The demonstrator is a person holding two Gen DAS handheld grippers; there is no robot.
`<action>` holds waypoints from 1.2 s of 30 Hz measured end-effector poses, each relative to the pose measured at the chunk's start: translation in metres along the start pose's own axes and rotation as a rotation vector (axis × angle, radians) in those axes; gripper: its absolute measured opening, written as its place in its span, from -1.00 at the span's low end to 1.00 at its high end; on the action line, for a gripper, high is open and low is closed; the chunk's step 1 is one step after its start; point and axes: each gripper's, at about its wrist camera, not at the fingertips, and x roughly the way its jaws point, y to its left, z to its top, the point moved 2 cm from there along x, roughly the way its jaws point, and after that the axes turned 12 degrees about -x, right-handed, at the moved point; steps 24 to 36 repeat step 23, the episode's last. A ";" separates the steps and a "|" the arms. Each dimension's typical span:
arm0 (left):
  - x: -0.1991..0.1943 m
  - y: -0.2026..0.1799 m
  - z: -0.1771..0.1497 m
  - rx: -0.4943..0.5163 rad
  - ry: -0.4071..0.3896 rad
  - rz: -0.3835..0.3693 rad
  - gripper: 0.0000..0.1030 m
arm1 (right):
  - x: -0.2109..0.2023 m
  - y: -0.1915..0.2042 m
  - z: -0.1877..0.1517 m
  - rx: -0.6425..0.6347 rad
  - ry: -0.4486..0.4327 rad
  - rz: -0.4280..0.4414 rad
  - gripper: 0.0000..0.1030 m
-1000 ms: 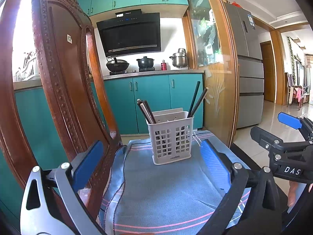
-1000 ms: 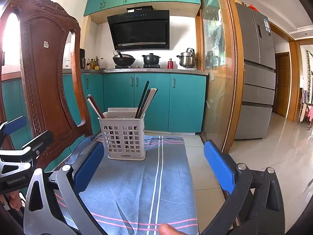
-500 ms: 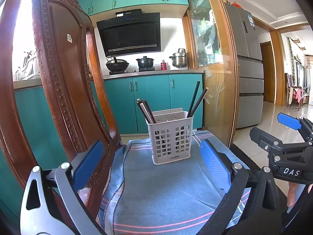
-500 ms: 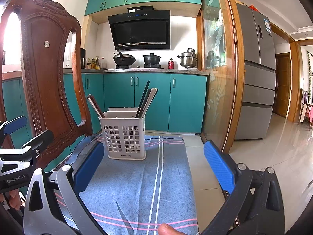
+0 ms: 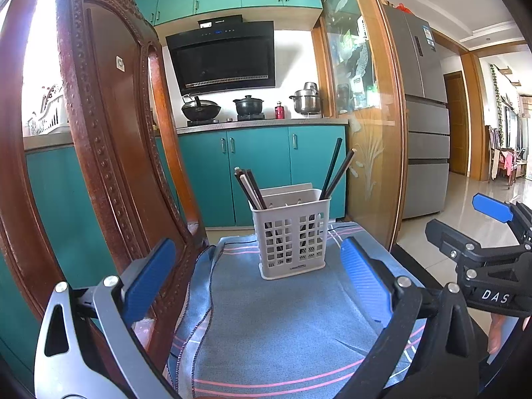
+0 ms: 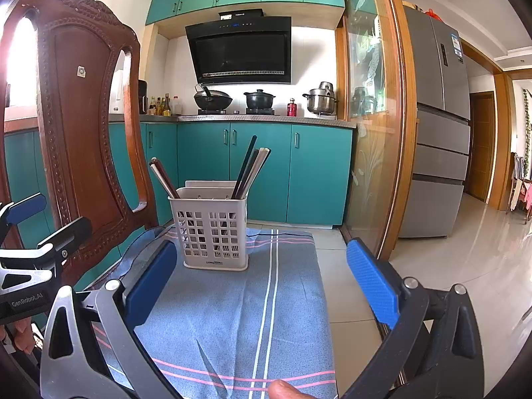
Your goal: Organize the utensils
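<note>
A white slotted utensil holder (image 5: 292,236) stands on a blue striped cloth (image 5: 282,326); it also shows in the right wrist view (image 6: 212,232). Dark and pale chopsticks (image 5: 250,188) lean out of its left side and more chopsticks (image 6: 250,169) out of its right side. My left gripper (image 5: 256,282) is open and empty, a short way in front of the holder. My right gripper (image 6: 262,282) is open and empty, in front of the holder and to the right of it. Each gripper shows at the edge of the other's view.
A carved wooden chair back (image 5: 109,153) rises close on the left, beside the cloth. A glass and wood partition (image 5: 372,133) stands behind on the right. Teal kitchen cabinets (image 6: 259,173), a stove with pots and a fridge (image 6: 439,133) are far behind. A fingertip (image 6: 282,390) shows at the bottom edge.
</note>
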 end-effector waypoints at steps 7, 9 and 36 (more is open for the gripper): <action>0.000 0.005 0.002 -0.015 -0.004 -0.005 0.92 | 0.000 -0.001 0.000 -0.003 0.002 0.002 0.93; 0.001 0.006 0.001 -0.014 -0.001 -0.001 0.92 | 0.000 -0.002 -0.001 -0.005 0.002 0.004 0.93; 0.018 0.010 -0.007 -0.068 0.147 -0.018 0.92 | 0.042 -0.005 -0.013 0.006 0.186 0.028 0.94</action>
